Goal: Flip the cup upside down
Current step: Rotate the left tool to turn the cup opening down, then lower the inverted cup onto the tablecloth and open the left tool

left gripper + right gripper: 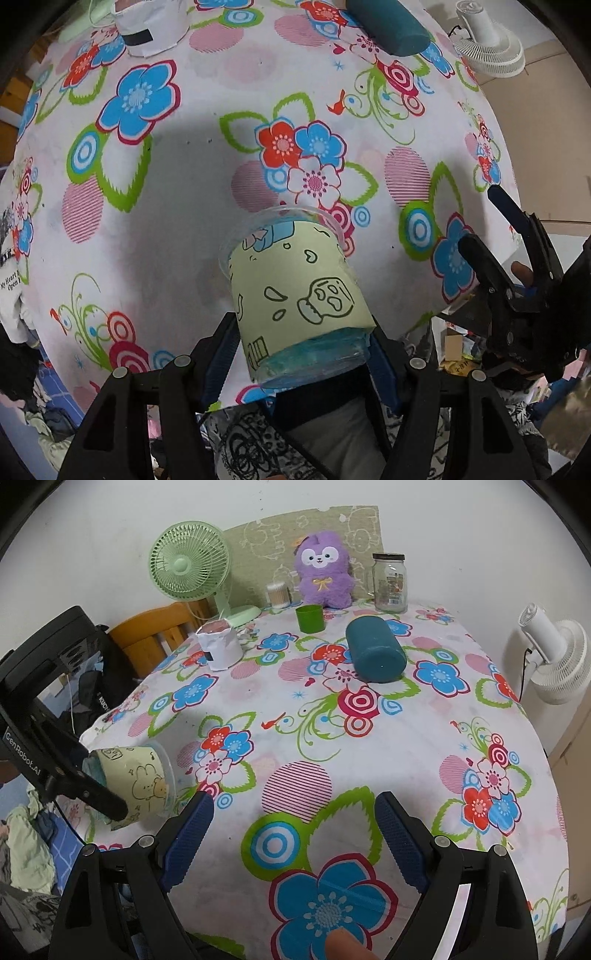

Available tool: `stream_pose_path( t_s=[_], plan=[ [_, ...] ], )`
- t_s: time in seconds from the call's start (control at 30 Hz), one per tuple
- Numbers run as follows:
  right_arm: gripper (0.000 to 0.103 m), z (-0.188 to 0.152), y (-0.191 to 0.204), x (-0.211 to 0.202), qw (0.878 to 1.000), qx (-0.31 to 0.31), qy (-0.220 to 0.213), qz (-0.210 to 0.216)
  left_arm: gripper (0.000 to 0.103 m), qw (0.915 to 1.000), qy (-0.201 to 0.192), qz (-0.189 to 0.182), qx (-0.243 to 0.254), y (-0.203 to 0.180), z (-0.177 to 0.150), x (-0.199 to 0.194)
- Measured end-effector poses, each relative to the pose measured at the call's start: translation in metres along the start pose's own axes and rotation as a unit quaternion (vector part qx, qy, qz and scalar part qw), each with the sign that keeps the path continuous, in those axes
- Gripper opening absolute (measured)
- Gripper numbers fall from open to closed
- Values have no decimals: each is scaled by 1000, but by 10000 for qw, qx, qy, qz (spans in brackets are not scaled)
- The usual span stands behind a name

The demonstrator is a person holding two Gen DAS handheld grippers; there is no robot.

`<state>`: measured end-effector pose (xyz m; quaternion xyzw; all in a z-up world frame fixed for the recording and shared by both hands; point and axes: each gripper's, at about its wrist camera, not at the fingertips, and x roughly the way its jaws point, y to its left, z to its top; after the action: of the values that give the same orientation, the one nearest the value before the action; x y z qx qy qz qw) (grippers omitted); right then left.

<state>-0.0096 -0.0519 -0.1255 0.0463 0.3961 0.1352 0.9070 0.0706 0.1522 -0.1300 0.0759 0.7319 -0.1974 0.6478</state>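
Left gripper (301, 354) — cup (295, 295) base hidden

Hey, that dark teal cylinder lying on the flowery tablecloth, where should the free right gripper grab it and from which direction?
Probably across the middle of its round body, coming down from above. The teal cylinder lies on its side on the tablecloth, flat end facing the right gripper, so a grip across the curved sides should hold best. That gripper is open and empty; the left gripper holds the cup.
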Motion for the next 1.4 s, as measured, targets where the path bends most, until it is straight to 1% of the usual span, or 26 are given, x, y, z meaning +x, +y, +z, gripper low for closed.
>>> stream_pose_path(
  t_s=[0.03, 0.1, 0.13, 0.33, 0.4, 0.63, 0.73, 0.83, 0.87, 1.0, 1.1, 1.23, 1.3, 1.4],
  plan=[
    [91, 1, 0, 1, 10000, -8, 6, -13, 73, 10000, -19, 21, -3, 1, 1, 0],
    [91, 1, 1, 2, 10000, -11, 8, -21, 81, 9999, -131, 68, -74, 5, 4, -1],
    [91, 2, 1, 2, 10000, -5, 8, -21, 82, 9997, -169, 82, -121, 7, 7, -1],
    [91, 3, 3, 5, 10000, -31, 31, -35, 86, 9988, -336, 27, -357, 23, 16, -6],
    [91, 3, 4, 5, 10000, -34, 37, -48, 86, 9983, -420, 31, -398, 21, 21, -5],
    [91, 8, 10, 6, 9999, -86, 9, -50, 88, 9968, -714, 85, -355, 17, 11, -12],
    [91, 13, 17, 7, 9998, -161, 0, -90, 89, 9949, -962, 153, -257, 15, 5, -22],
    [91, 18, 26, 7, 9996, -228, -18, -163, 93, 9907, -1316, 340, -114, 9, -3, -33],
    [91, 19, 28, 6, 9995, -248, -37, -181, 93, 9881, -1478, 413, -58, 7, -7, -38],
    [91, 26, 38, 3, 9990, -310, -119, -291, 94, 9797, -1913, 602, 34, 6, -19, -53],
    [93, 30, 44, 0, 9985, -354, -172, -386, 94, 9726, -2223, 680, 50, 4, -27, -62],
    [95, 36, 52, -5, 9976, -390, -270, -504, 94, 9636, -2587, 680, -39, 6, -36, -70],
    [98, 39, 56, -7, 9970, -399, -331, -568, 94, 9587, -2766, 647, -129, 9, -40, -74],
    [99, 44, 62, -12, 9965, -421, -429, -586, 94, 9522, -2987, 579, -287, 15, -47, -79]
  ],
)
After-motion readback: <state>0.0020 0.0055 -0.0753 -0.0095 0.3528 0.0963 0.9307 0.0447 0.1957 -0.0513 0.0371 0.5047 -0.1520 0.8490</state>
